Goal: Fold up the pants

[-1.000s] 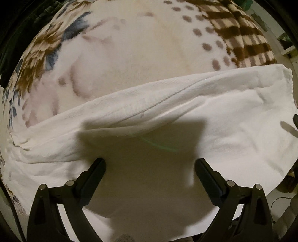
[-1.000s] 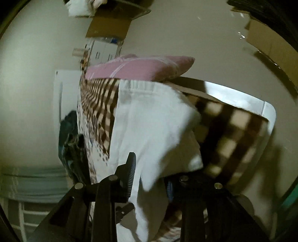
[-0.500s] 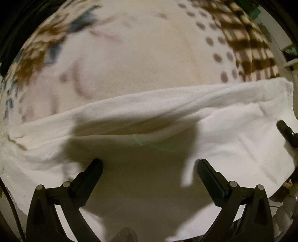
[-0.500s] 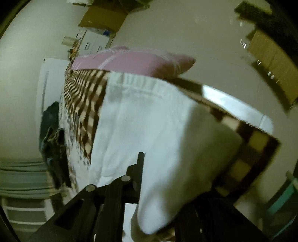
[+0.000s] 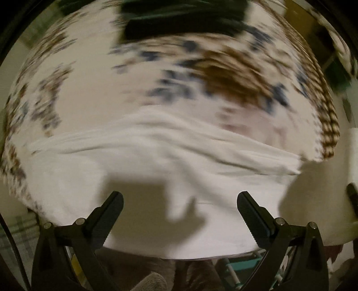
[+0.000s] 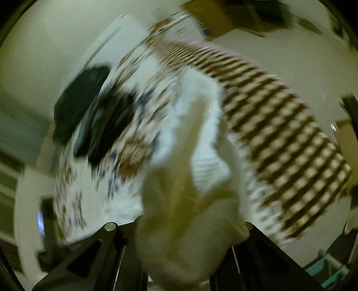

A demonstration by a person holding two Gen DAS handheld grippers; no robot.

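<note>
The white pants point(image 5: 156, 161) lie across a patterned blanket point(image 5: 116, 94) on the bed, folded lengthwise, near the front edge. My left gripper point(image 5: 180, 208) is open and empty, its fingers point(image 5: 111, 208) spread above the pants' near edge. In the right wrist view a bunch of the white pants point(image 6: 192, 179) fills the space between my right gripper's fingers and rises from the bed; the right gripper point(image 6: 192, 226) is shut on it. Both views are motion-blurred.
A dark garment pile point(image 5: 183, 20) lies at the far side of the bed; it also shows in the right wrist view point(image 6: 94, 116). The blanket has a brown checked border point(image 6: 279, 134). A teal frame point(image 5: 235, 268) shows below the bed's edge.
The right gripper has lifted and swung with the pants' end bunched in it. The left gripper has drawn back and turned; the dark pile has come into view.
</note>
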